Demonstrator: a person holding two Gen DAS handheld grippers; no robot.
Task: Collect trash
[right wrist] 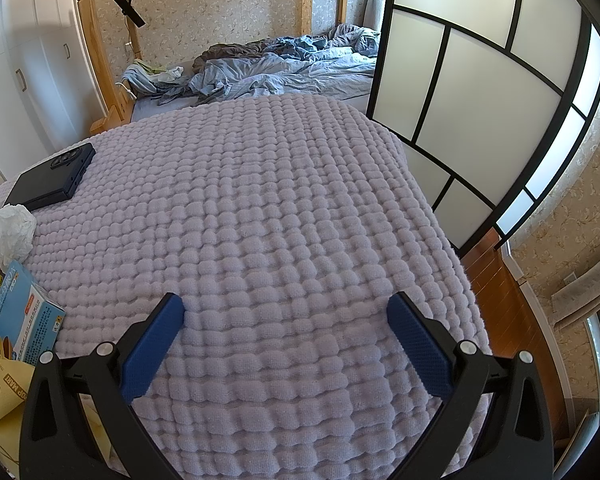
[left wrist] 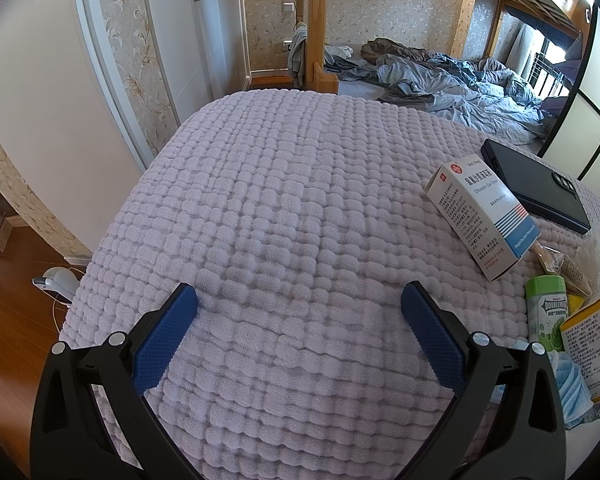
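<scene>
A lilac quilted blanket point(left wrist: 284, 200) covers the surface under both grippers. My left gripper point(left wrist: 299, 298) hangs open over bare blanket. To its right lies the trash: a white medicine box point(left wrist: 482, 218), a green gum bottle point(left wrist: 547, 308), a yellow-and-white box point(left wrist: 592, 340), a blue face mask point(left wrist: 570, 384) and snack wrappers point(left wrist: 560, 260). My right gripper point(right wrist: 286, 308) is open too, nothing between its fingers. At its left lie a crumpled white tissue point(right wrist: 14, 230), a blue carton point(right wrist: 22, 320) and a brown paper bag point(right wrist: 2, 396).
A black phone point(left wrist: 536, 186) point(right wrist: 52, 178) rests on the blanket beyond the trash. An unmade bed with blue bedding point(left wrist: 440, 76) lies behind. A black-framed sliding screen point(right wrist: 460, 92) stands at the right, a white wardrobe point(right wrist: 28, 68) at the left. Wooden floor point(right wrist: 496, 280) shows beside the blanket edge.
</scene>
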